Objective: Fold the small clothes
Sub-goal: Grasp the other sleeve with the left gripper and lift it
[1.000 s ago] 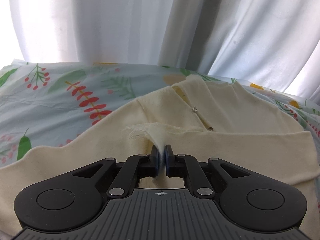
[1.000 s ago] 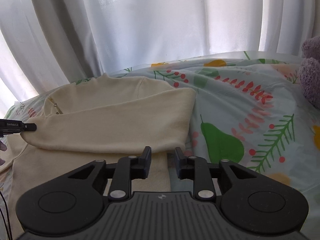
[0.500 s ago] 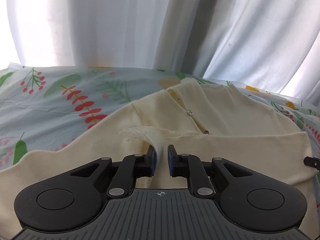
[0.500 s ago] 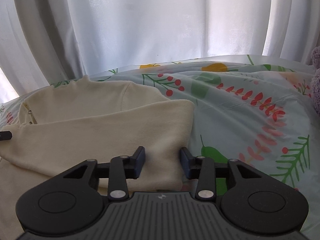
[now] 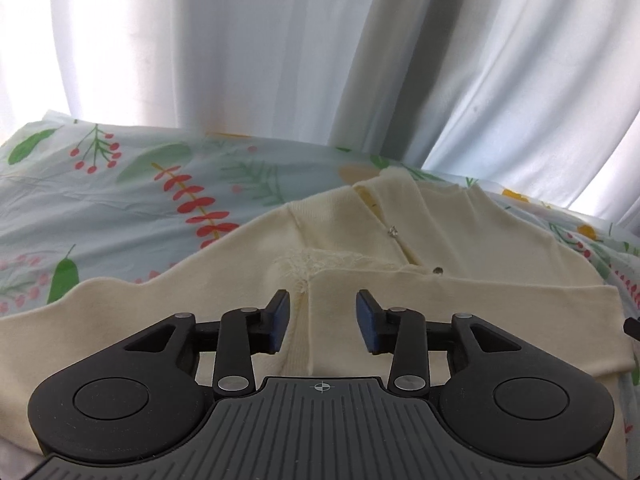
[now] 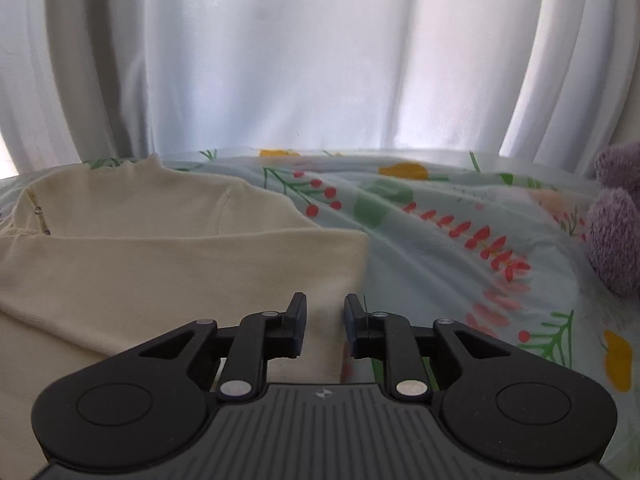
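A cream long-sleeved top (image 5: 460,240) lies flat on a floral sheet (image 5: 120,208), with a sleeve (image 5: 460,312) folded across its chest and a lace cuff (image 5: 320,264) at the sleeve's end. My left gripper (image 5: 323,316) is open and empty, just above the sleeve end. In the right wrist view the same top (image 6: 140,216) lies to the left, its folded sleeve (image 6: 180,272) in front. My right gripper (image 6: 325,320) is open and empty over the fold's right edge.
White curtains (image 6: 320,60) hang behind the bed. A purple plush toy (image 6: 616,220) sits at the right edge of the right wrist view. The floral sheet (image 6: 460,240) lies bare to the right of the top.
My left gripper has opened and let go of the sleeve's lace cuff, which now lies on the top. My right gripper has moved forward over the sleeve fold, and its jaws have narrowed.
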Tool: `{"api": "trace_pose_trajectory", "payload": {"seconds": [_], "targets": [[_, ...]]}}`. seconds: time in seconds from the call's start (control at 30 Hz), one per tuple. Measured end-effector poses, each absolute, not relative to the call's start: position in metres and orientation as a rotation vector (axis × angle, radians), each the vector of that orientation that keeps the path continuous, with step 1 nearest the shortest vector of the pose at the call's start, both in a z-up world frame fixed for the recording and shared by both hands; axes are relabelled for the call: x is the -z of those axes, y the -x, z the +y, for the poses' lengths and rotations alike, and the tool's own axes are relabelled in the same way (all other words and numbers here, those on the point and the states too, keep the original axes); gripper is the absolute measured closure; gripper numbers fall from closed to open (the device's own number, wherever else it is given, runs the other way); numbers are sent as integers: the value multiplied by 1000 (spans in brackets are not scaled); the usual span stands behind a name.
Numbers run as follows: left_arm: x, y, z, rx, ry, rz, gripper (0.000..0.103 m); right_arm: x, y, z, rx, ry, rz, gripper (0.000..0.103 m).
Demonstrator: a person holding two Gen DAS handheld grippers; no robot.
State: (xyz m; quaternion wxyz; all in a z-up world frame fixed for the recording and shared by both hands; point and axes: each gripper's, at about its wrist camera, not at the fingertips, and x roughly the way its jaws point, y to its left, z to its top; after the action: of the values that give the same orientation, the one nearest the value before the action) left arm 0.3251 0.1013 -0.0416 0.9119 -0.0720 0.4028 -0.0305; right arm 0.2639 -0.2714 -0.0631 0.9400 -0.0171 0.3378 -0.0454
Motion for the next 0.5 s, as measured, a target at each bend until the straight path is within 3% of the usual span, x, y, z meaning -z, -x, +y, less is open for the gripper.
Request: {"api": "trace_pose_trajectory", "payload": {"seconds": [0.03, 0.1, 0.4, 0.5], "targets": [[39, -323, 100, 65, 152, 815, 58, 60, -261, -266, 69, 53, 663, 57], [42, -324, 98, 72, 161, 821, 55, 57, -261, -256, 18, 63, 648, 53], [67, -322, 89, 59, 188, 883, 54, 88, -273, -228, -88, 67, 784, 53], [61, -311, 104, 79, 314, 895, 47, 88, -273, -228, -92, 87, 787, 50]]}}
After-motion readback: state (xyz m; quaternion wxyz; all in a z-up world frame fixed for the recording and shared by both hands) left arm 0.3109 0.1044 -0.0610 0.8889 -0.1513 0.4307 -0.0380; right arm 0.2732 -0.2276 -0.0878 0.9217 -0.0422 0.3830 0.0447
